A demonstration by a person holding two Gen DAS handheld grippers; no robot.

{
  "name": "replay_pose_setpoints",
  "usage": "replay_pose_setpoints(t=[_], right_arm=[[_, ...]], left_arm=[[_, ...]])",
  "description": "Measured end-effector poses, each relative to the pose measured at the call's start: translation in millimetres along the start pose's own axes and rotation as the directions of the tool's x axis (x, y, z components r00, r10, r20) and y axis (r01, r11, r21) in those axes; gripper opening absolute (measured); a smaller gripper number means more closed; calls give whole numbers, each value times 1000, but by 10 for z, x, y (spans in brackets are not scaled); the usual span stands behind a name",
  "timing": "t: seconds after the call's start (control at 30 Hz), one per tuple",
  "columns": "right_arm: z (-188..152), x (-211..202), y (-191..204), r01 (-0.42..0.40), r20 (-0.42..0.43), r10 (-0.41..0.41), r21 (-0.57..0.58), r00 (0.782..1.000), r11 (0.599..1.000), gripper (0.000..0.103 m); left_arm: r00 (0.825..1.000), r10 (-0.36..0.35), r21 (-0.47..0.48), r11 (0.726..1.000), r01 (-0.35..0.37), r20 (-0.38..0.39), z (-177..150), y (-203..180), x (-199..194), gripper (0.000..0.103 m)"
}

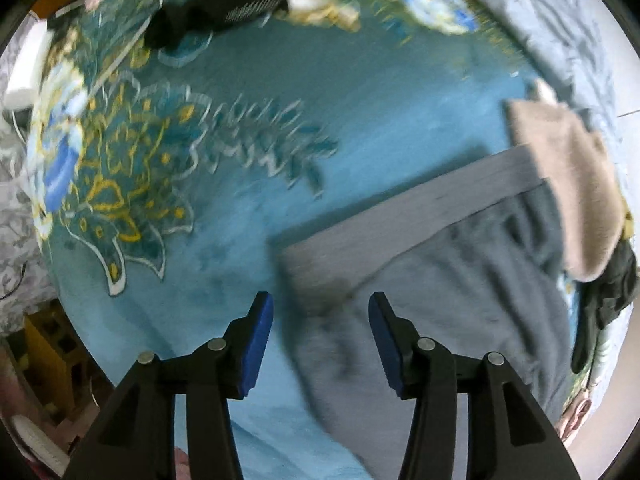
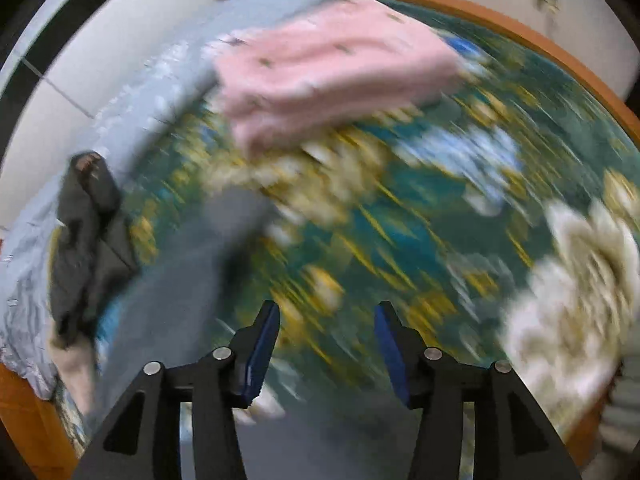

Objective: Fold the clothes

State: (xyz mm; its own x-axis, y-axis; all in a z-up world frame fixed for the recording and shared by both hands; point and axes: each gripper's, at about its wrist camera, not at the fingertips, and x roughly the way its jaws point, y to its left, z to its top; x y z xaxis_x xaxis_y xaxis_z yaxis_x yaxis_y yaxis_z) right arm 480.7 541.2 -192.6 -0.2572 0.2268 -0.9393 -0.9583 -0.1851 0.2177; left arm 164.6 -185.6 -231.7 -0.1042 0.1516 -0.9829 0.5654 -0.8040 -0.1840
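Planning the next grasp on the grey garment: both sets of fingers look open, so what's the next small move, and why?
Probably lower the left gripper onto the near corner of the grey garment and close. Its open fingers hold nothing, and the corner of the garment's lighter band lies between them on the teal bedspread. The right gripper is also open and holds nothing, over patterned bedspread; that view is badly blurred.

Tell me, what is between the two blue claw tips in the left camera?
In the left wrist view, the left claw is open over the corner of the grey garment, with teal blanket beside it. Nothing is pinched.
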Motion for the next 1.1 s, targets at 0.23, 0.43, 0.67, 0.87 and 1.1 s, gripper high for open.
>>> replay_pose_setpoints(t=[0.23, 0.43, 0.67, 0.87, 1.1], right_arm=[[-822, -196, -727, 62, -23, -59, 185, 998, 981, 55], [-1179, 74, -885, -69, -68, 96, 332, 993, 941, 55], [-1428, 311, -699, -85, -150, 143, 341, 978, 936, 22], [-1304, 44, -612, -97, -112, 141, 329, 984, 939, 3], [-1367, -634, -876, -70, -55, 92, 312, 994, 947, 3]], left_arm=[[997, -70, 0, 998, 70, -20, -8, 187, 190, 51], [995, -89, 41, 995, 91, -38, -40, 126, 282, 51], [987, -156, 6, 988, 156, -44, -149, 57, 346, 28], [979, -203, -33, 979, 203, -4, -251, 92, 169, 9], [965, -258, -53, 964, 261, 43, -476, 262, -293, 8]])
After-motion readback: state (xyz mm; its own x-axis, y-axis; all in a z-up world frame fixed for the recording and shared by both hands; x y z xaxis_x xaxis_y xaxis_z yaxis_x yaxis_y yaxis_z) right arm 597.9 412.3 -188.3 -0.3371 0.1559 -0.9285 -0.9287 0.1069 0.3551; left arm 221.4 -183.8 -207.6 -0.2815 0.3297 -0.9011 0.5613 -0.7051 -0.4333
